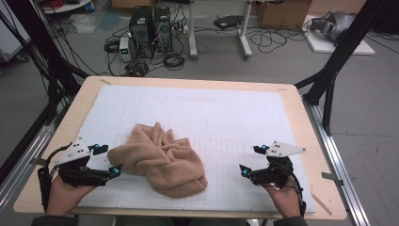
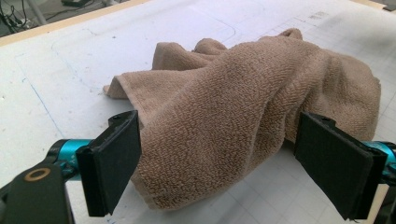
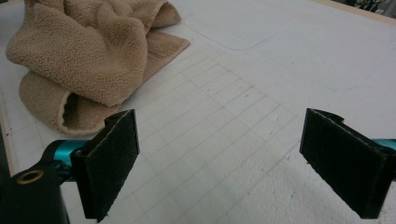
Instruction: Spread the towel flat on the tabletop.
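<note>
A crumpled tan towel [image 1: 160, 157] lies on the white mat, left of the table's middle. My left gripper [image 1: 109, 159] stands open right at the towel's left edge. In the left gripper view the towel [image 2: 243, 102] bulges between the two black pads [image 2: 112, 163], whose jaws stand wide apart and do not clamp it. My right gripper [image 1: 249, 159] is open over bare mat, well to the right of the towel. In the right gripper view the towel [image 3: 88, 56] sits far off at the upper left, with only gridded mat between the pads [image 3: 341, 163].
A white gridded mat [image 1: 211, 108] covers most of the wooden table [image 1: 301, 117]. Black frame struts [image 1: 334, 70] rise at both sides. Computer towers [image 1: 150, 30], cables and boxes stand on the floor beyond the far edge.
</note>
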`<state>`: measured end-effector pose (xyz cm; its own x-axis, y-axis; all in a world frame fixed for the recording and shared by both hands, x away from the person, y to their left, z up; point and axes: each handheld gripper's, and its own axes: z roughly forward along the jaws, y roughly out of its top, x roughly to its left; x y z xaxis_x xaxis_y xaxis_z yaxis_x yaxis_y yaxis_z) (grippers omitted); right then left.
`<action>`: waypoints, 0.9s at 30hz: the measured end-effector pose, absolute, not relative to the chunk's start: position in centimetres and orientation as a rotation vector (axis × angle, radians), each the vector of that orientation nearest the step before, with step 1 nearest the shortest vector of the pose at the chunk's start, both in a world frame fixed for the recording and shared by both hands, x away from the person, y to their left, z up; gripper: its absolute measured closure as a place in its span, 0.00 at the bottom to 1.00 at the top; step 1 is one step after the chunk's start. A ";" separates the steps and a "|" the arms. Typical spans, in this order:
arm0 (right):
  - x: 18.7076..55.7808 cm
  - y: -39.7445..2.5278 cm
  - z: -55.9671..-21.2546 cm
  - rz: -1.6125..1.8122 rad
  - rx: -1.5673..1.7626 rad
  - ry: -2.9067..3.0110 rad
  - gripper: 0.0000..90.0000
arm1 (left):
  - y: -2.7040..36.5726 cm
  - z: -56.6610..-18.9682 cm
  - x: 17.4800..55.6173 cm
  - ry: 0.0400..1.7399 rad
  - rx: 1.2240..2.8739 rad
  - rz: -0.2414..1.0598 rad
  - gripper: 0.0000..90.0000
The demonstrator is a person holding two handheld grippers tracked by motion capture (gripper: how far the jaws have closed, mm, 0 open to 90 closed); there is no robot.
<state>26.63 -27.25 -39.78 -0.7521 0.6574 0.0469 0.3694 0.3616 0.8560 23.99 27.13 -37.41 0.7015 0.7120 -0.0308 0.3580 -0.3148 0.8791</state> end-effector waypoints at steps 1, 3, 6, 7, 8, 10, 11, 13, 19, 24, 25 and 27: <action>26.7 -27.2 -39.8 1.342 0.909 2.325 0.12 | 27.1 -37.4 24.1 0.825 1.931 0.453 0.17; 27.0 -27.1 -39.9 1.342 0.901 2.331 0.12 | 27.1 -37.4 24.2 0.828 1.930 0.454 0.17; 27.3 -27.0 -40.0 1.339 0.903 2.337 0.12 | 26.9 -37.4 24.3 0.828 1.927 0.449 0.17; 27.4 -27.0 -40.0 1.343 0.905 2.335 0.12 | 26.8 -37.4 24.3 0.826 1.930 0.449 0.17; 27.4 -26.9 -40.0 1.347 0.901 2.335 0.12 | 26.8 -37.4 24.3 0.826 1.930 0.449 0.17; 27.4 -26.7 -40.0 1.346 0.898 2.340 0.12 | 26.6 -37.3 24.3 0.819 1.933 0.449 0.17; 27.4 -26.6 -40.0 1.347 0.894 2.343 0.12 | 26.6 -37.2 24.3 0.814 1.935 0.449 0.17; 27.5 -26.4 -40.0 1.348 0.883 2.350 0.12 | 26.5 -37.1 24.3 0.814 1.934 0.448 0.17; 27.7 -25.9 -39.8 1.353 0.853 2.371 0.12 | 26.2 -36.6 24.3 0.755 1.949 0.431 0.18; 27.8 -25.2 -39.5 1.367 0.827 2.375 0.12 | 26.2 -36.6 25.0 0.741 1.944 0.413 0.18; 27.9 -24.8 -39.3 1.369 0.813 2.383 0.12 | 26.1 -36.6 25.3 0.740 1.944 0.403 0.18; 28.2 -23.8 -39.1 1.369 0.781 2.400 0.12 | 25.8 -36.7 25.9 0.728 1.947 0.384 0.18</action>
<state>28.19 -23.77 -39.07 -0.8186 0.5735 0.0318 0.3192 0.4082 0.8552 25.85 25.81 -36.73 0.7700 0.6367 -0.0406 0.3255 -0.3372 0.8834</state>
